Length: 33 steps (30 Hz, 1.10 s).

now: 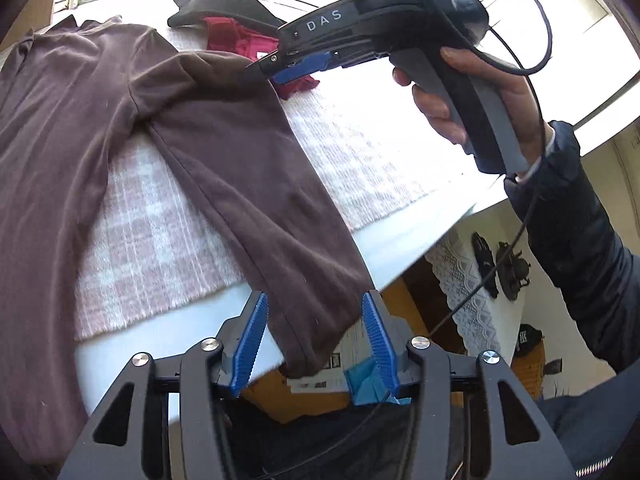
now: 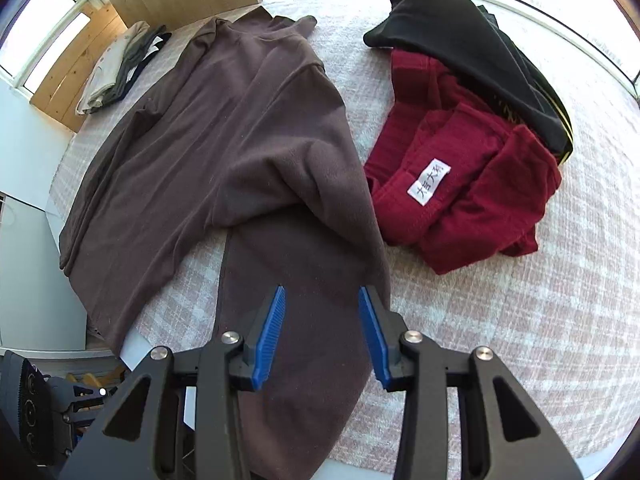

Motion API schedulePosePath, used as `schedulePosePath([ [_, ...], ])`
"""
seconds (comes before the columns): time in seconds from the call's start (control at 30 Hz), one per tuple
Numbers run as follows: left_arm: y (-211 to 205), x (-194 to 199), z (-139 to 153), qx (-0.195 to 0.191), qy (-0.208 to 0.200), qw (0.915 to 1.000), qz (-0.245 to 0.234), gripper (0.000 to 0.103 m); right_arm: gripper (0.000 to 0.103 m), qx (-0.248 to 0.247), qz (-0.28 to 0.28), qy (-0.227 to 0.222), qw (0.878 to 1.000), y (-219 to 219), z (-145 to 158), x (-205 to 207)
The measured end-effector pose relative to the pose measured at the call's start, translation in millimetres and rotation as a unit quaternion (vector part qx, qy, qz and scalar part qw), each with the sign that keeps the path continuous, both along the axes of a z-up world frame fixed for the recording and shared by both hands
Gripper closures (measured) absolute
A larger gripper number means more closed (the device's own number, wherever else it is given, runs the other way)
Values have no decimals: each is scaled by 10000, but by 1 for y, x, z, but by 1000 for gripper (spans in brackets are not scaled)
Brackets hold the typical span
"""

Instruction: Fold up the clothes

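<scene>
- Far left, a small pile of clothes (image 2: pixel 120 68) sits on a wooden top, away from the work.
- The brown shirt (image 2: pixel 224 128) lies spread out on the table's checked cloth (image 2: pixel 500 320). Its neck points away and its body lies mostly flat.
- One long sleeve (image 1: pixel 260 200) runs down to the near edge of the table. Its cuff (image 1: pixel 300 360) hangs over the edge.
- The left gripper (image 1: pixel 315 296) is let go. Its blue pads stand apart, one on each side of the sleeve end, and there is a gap on both sides. It holds nothing.
- The right gripper (image 2: pixel 322 290) is above the same sleeve, higher up near the shoulder. Its pads are also apart and do not squeeze the cloth. I cannot tell if the tips touch it.
- A hand (image 1: pixel 460 96) in a dark sleeve holds that right tool.
- To the right lies a red garment (image 2: pixel 460 184) in a heap, with a black garment (image 2: pixel 460 40) partly on top. Both wait just beside the shirt.
- I think the shirt is light, soft and floppy. It will bend and sag wherever it is not held up.
- A good place to pinch is the cuff, where the hem is thicker, and then the seam at the shoulder.
- Pinching only one thin layer could let it slip out, so take a good bite of cloth.
</scene>
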State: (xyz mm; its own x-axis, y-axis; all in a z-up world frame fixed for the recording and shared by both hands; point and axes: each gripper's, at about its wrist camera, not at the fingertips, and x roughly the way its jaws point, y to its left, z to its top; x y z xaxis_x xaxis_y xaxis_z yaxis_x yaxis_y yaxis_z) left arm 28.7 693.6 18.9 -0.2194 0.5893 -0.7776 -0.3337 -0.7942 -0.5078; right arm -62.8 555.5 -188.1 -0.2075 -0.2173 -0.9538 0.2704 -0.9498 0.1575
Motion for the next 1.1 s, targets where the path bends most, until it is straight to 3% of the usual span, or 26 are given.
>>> schedulePosePath([
  [0.17,15,-25,-35,-242,-574,9981,-4,62,64,-147,-85,22,9999,-2,5,-43],
  [0.23,20,-23,-42,-196,-645,9976,-143,101,64,-355,-148,-49,9992,0,4,-62],
  [0.47,14,-13,-32,471,-667,9964,-221,101,64,-108,41,-344,9993,-20,-27,-115],
  [0.63,10,-4,-10,1109,-548,9921,-218,101,63,-273,235,-944,9949,-31,-59,-136],
  [0.67,8,-2,-9,1271,-583,9900,-210,101,66,-384,282,-1000,9938,-33,-58,-136],
  [0.7,6,1,-9,1402,-621,9879,-220,101,89,-495,330,-1056,9926,-34,-57,-135],
  [0.73,6,4,-12,1388,-673,9877,-241,101,101,-606,377,-1111,9912,-35,-57,-135],
  [0.87,10,15,-39,944,-1020,9898,-308,102,100,-562,256,-880,9942,-30,-43,-140],
  [0.97,9,18,-40,1355,-1103,9844,-204,100,100,-914,26,-680,9935,-19,-28,-142],
  [1.1,39,22,-13,1453,-670,9848,-671,100,100,-778,-34,-465,9959,-16,-20,-137],
])
